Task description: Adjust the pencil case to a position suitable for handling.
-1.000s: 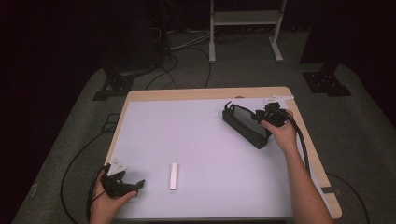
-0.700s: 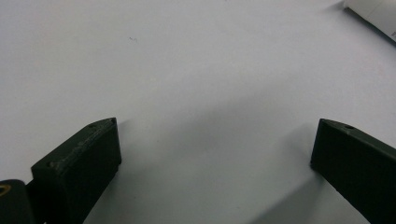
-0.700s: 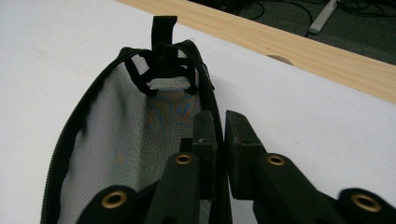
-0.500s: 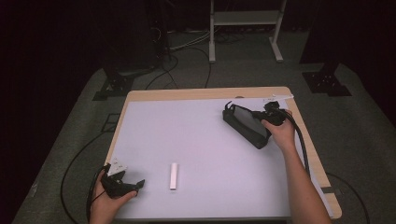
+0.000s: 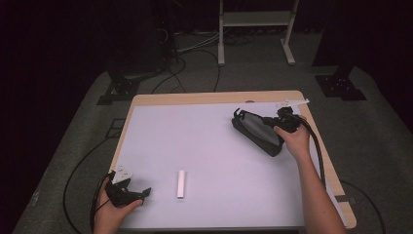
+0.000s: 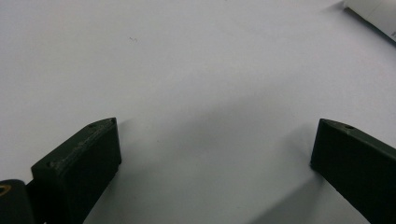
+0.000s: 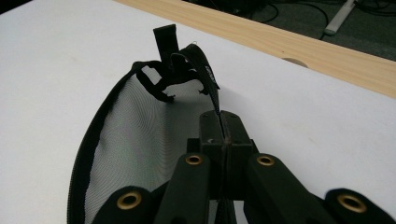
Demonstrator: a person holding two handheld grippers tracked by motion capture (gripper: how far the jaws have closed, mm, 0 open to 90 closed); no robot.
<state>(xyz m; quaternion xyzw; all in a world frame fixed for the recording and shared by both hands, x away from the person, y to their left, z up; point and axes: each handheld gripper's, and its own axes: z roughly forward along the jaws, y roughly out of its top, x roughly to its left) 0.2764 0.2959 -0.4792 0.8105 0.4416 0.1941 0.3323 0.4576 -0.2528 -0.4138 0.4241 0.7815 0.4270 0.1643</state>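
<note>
The black mesh pouch (image 5: 257, 131) is long and narrow, with a see-through mesh panel (image 7: 135, 140) framed by a black fabric rim and a tangle of black straps (image 7: 180, 70) at its far end; it lies on the white table top (image 5: 204, 146) toward the right far corner, angled, well apart from the small white bar (image 5: 181, 184) near the front edge. Nothing can be made out through the mesh, so whether the pouch carries anything I cannot tell. The right gripper (image 7: 222, 135) has its 2 jaws pressed together on the pouch's rim (a thin strip of black edging runs straight into the seam between them), and the jaws have just been closing with that rim between them; the right hand (image 5: 292, 139) holds it at the pouch's near end. The left gripper (image 6: 212, 144) rests low over the bare table top at the front left, jaws spread wide with nothing between them; the white bar shows just at that view's upper right corner (image 6: 373, 14).
</note>
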